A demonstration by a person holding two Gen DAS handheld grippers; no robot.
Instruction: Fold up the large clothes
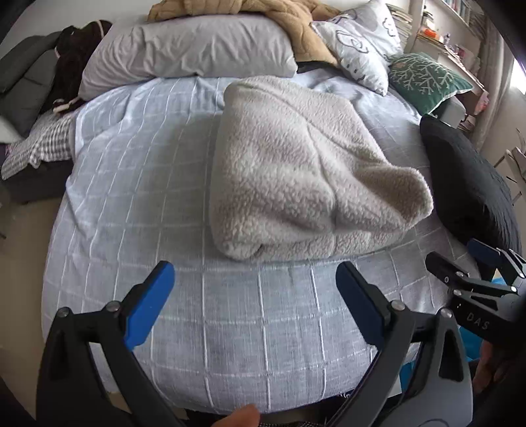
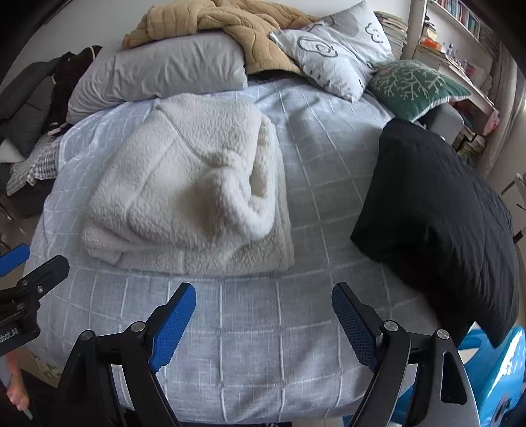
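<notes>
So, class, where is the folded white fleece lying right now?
The white fleece lies on the checked bedspread, left of the black garment, below the grey pillow.

I'm working in a home bedroom: a bed [image 2: 250, 345] under a grid-patterned grey cover, pillows [image 2: 164, 69] heaped at its head. Crowded bookshelves [image 2: 460, 19] stand in the far corner beside it.

One folded cream fleece garment [image 2: 184, 184] is counted mid-bed. One black garment [image 2: 437, 210] is counted at the bed's right edge. Four pillows are counted at the head edge: one grey pillow [image 2: 164, 69], one cartoon-print pillow [image 2: 332, 56], one green branch-print cushion [image 2: 414, 85], none stacked. One tan blanket [image 2: 230, 26] is counted there. Two claws are counted: left claw [image 1: 256, 305], right claw [image 2: 263, 325].
</notes>
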